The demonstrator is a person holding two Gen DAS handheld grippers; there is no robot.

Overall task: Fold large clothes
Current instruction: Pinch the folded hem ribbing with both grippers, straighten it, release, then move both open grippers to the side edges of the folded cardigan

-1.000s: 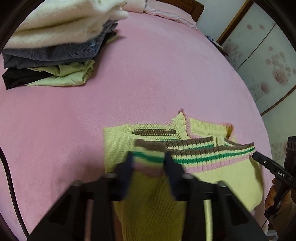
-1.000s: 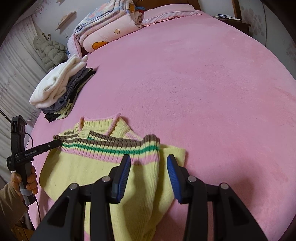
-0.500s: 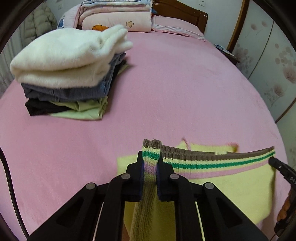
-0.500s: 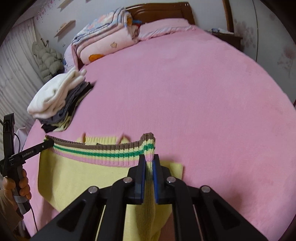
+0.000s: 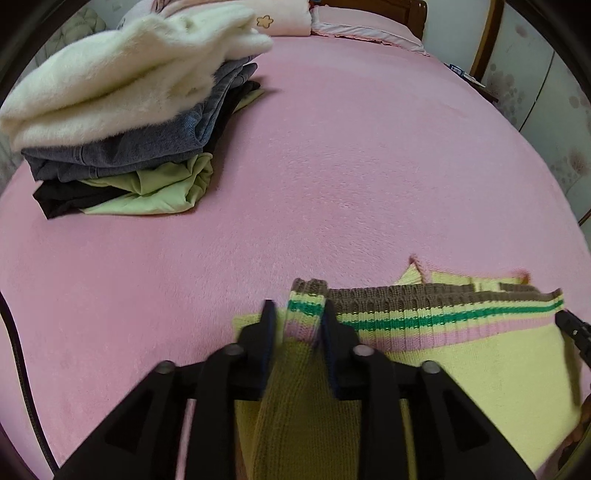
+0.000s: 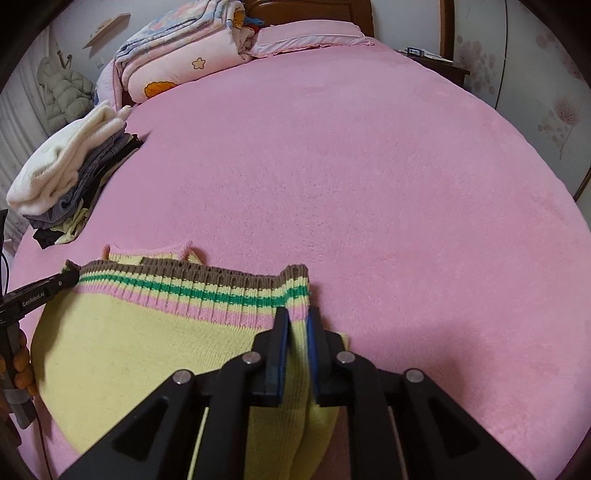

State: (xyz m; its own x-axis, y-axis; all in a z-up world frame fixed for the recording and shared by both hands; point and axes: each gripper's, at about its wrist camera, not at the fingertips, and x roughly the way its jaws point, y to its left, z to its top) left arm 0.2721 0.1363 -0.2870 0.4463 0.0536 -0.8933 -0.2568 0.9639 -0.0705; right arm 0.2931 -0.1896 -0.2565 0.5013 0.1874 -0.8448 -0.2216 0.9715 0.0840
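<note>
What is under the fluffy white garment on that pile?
Under the fluffy white garment lie folded grey denim, then a light green piece and a black one. Anything deeper inside the pile is covered.

The sweater [image 6: 122, 343] is showing as a yellow knit with a coarsely ribbed hem, matt and slightly fuzzy. The bedspread [image 6: 369, 192] is lying as a pink plush cloth with a short, soft nap. In the stack of folded clothes [image 5: 122, 122], the top piece is looking fluffy and cream, like fleece, over a grey denim-like cloth and a smooth light-green fabric. The left gripper [image 5: 297, 332] and right gripper [image 6: 294, 332] are appearing as matt black plastic with shiny metal rivets. The headboard [image 6: 310, 9] is gleaming as polished brown wood
</note>
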